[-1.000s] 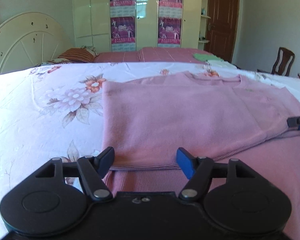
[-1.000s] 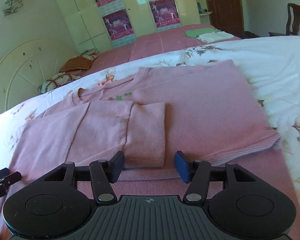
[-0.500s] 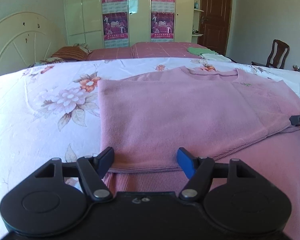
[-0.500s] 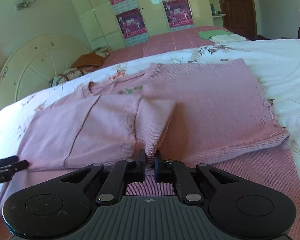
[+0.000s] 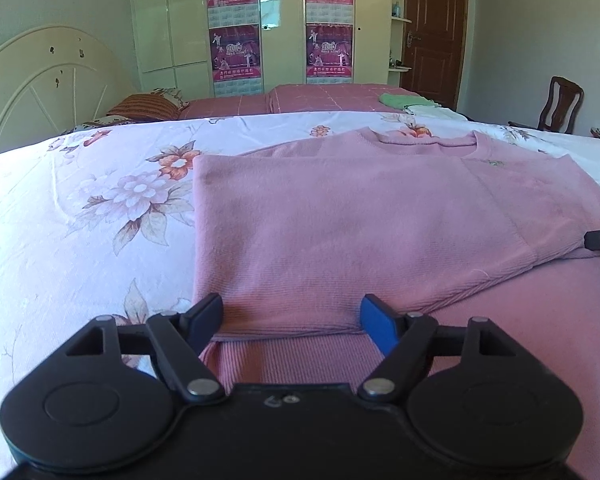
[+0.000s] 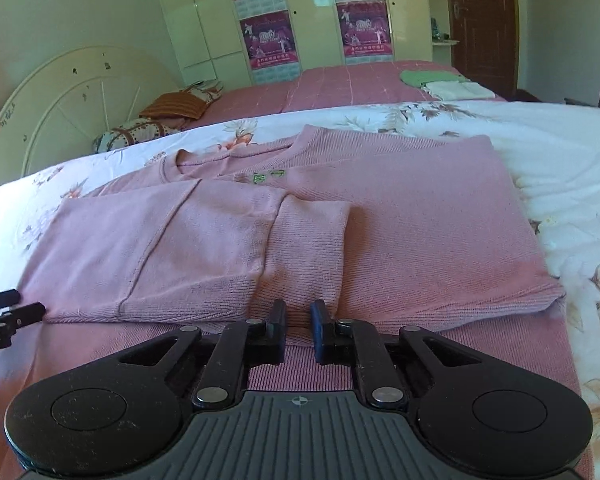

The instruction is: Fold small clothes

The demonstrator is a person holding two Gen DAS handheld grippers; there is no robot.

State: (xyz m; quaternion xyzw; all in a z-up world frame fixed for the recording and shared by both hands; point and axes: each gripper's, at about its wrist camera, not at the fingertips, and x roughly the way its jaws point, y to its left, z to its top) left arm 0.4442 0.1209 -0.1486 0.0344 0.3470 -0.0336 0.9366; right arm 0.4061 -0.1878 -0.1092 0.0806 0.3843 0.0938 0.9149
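Your pink sweater (image 5: 380, 224) lies flat on the floral bedspread (image 5: 80, 216), filling the centre and right of the left wrist frame, one sleeve (image 6: 204, 248) folded across its front. Your left gripper (image 5: 290, 316) has just been opening; its fingers stand wide either side of the folded hem, not pressing it. Your right gripper (image 6: 298, 320), at lower centre, is narrow, having closed then eased, with the sleeve cuff (image 6: 308, 252) between the fingers; whether they pinch it, I cannot tell.

From my remote seat I see a floral bedsheet (image 5: 80, 208), a cream headboard (image 5: 48, 88), striped pillows (image 6: 180, 104), wardrobe posters (image 5: 232, 52), a brown door (image 5: 436, 28), a wooden chair (image 5: 560, 104) and folded green cloth (image 6: 428, 76) (white one beside it).
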